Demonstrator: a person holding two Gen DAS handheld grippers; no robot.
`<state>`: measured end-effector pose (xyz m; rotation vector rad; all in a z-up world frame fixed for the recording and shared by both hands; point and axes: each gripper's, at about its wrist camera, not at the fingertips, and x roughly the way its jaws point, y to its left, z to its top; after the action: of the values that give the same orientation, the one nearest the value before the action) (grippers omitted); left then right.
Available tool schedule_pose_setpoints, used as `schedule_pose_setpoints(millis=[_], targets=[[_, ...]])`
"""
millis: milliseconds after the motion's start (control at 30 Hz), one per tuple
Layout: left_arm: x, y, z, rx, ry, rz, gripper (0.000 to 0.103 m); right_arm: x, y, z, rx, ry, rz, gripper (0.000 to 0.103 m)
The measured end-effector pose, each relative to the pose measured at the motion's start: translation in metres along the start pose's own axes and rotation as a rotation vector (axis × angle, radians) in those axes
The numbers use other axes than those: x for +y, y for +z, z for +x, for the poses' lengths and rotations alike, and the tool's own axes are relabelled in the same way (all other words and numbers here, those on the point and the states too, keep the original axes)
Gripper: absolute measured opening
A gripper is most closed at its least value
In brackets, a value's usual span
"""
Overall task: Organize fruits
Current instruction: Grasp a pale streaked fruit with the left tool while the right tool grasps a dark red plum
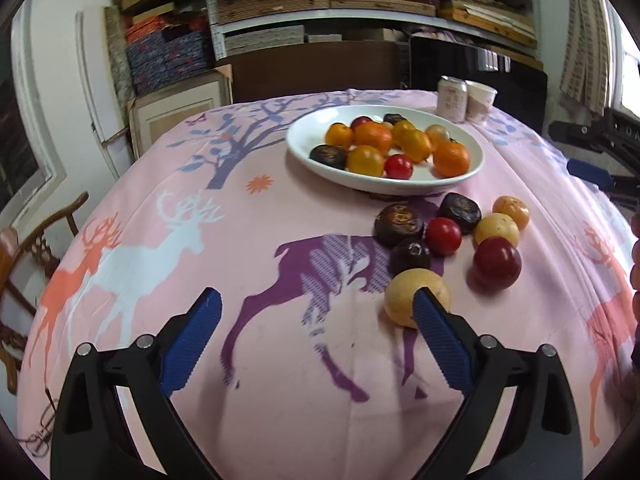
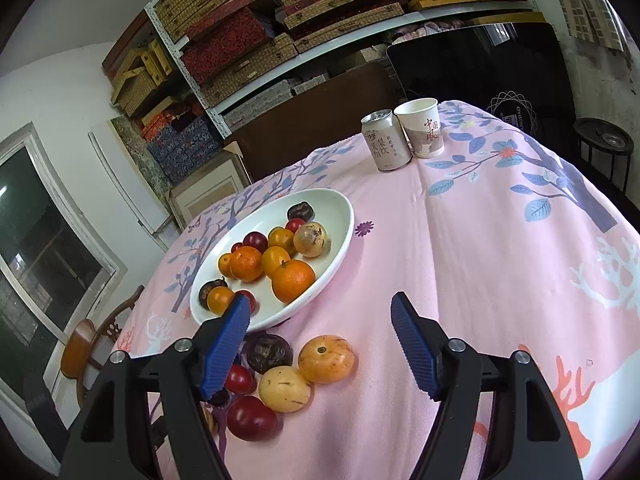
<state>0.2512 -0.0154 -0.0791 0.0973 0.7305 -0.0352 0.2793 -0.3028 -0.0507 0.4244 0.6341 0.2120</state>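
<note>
Fruits (image 1: 448, 240) lie loose on the pink table (image 1: 280, 280), just in front of the white plate (image 1: 304, 148), likely waiting to join the oranges and plums already heaped in it. Left tongs (image 1: 316, 312) hang spread wide and empty, the right pad at a pale yellow fruit (image 1: 404, 292), probably lining up for it. Right tongs (image 2: 320, 340) are also spread, pinching nothing, hovering above the loose pile. Farther back, a can (image 2: 386, 140) and paper cup (image 2: 422, 128) stand together, clear of the work.
</note>
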Motion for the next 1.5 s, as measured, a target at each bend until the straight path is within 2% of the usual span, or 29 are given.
schedule_pose_setpoints(millis=[67,167,333,433,467,500,567,800,1000,1067,1100,1200,1267,1333,1433,1500], targets=[[0.002,-0.002,-0.005,-0.013,-0.017,0.000,0.094,0.002,0.000,-0.002,-0.007,0.004,-0.005,0.075],[-0.009,-0.003,-0.009,-0.028,-0.041,0.063,0.094,0.003,-0.001,-0.003,-0.007,0.003,-0.011,0.075],[-0.029,-0.004,0.005,0.051,-0.069,0.153,0.091,0.002,-0.001,-0.002,-0.002,0.000,-0.004,0.076],[-0.033,-0.005,0.010,0.076,-0.098,0.164,0.070,0.003,-0.001,-0.002,0.000,-0.003,-0.013,0.076],[-0.033,-0.006,0.013,0.091,-0.115,0.160,0.058,0.003,-0.001,-0.001,0.002,-0.004,-0.017,0.076],[-0.033,-0.006,0.015,0.106,-0.134,0.153,0.052,0.004,-0.001,0.000,0.004,-0.005,-0.020,0.076],[-0.030,-0.007,0.018,0.126,-0.166,0.131,0.047,0.005,-0.002,0.000,0.006,-0.006,-0.024,0.076],[-0.021,-0.011,0.019,0.164,-0.226,0.067,0.048,0.005,-0.003,0.001,0.014,-0.008,-0.024,0.076],[-0.022,-0.012,0.025,0.187,-0.237,0.073,0.048,0.014,-0.006,0.003,0.028,-0.004,-0.061,0.076],[-0.019,-0.011,0.024,0.183,-0.242,0.058,0.043,0.019,-0.010,0.005,0.043,0.000,-0.090,0.076],[-0.017,-0.011,0.024,0.179,-0.241,0.047,0.040,0.023,-0.012,0.005,0.052,0.003,-0.108,0.076],[-0.006,-0.008,0.024,0.160,-0.192,-0.004,0.040,0.039,-0.028,0.002,0.077,0.013,-0.199,0.073],[0.003,-0.006,0.026,0.149,-0.160,-0.037,0.040,0.051,-0.041,-0.003,0.086,0.018,-0.267,0.065],[0.009,-0.004,0.028,0.148,-0.133,-0.054,0.040,0.064,-0.060,-0.005,0.104,0.009,-0.347,0.064],[0.012,-0.003,0.030,0.158,-0.134,-0.066,0.040,0.083,-0.086,0.004,0.164,-0.027,-0.471,0.062],[0.010,-0.003,0.030,0.156,-0.135,-0.056,0.040,0.090,-0.092,0.010,0.188,-0.036,-0.509,0.062]])
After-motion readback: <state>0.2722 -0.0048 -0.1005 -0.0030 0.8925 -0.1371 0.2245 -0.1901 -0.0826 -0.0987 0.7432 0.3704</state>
